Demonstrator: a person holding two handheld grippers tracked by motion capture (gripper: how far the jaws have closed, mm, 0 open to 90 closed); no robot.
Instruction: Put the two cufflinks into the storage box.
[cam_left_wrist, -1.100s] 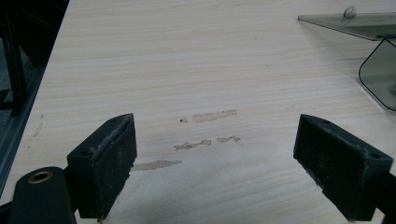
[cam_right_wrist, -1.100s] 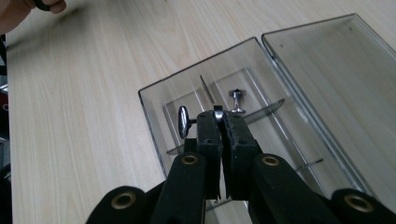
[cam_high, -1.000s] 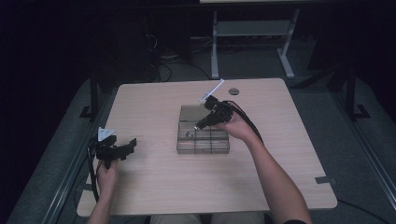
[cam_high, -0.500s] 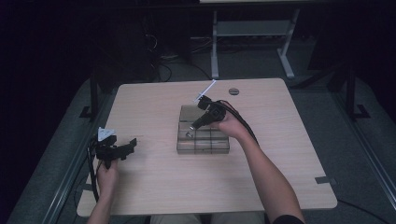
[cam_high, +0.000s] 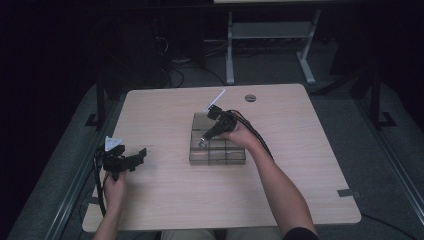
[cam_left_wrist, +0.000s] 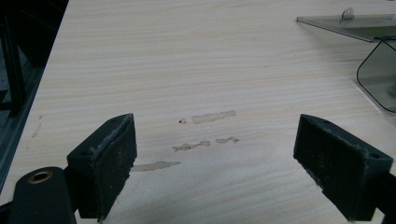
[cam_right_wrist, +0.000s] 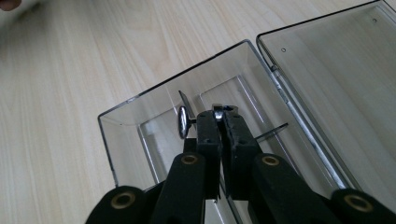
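A clear plastic compartment box (cam_high: 218, 156) lies at the table's middle with its lid (cam_right_wrist: 336, 70) folded open on the far side. My right gripper (cam_high: 204, 141) hangs over the box's left side, pointing down and left. In the right gripper view its jaws (cam_right_wrist: 223, 116) are shut on a small metal screw (cam_right_wrist: 183, 122), whose round head sticks out to the left above an empty compartment (cam_right_wrist: 154, 135). My left gripper (cam_high: 139, 156) rests near the table's left edge, away from the box. It stands open with bare wood between its pads (cam_left_wrist: 109, 163).
The wooden table (cam_high: 165, 200) has free room in front and to the right. A round dark grommet (cam_high: 250, 97) sits at its far edge. The box's lid and a corner (cam_left_wrist: 378, 74) show at the upper right of the left gripper view. Metal stands stand on the floor behind.
My right gripper has moved left and down over the box, still shut on the screw. The left gripper has kept still.
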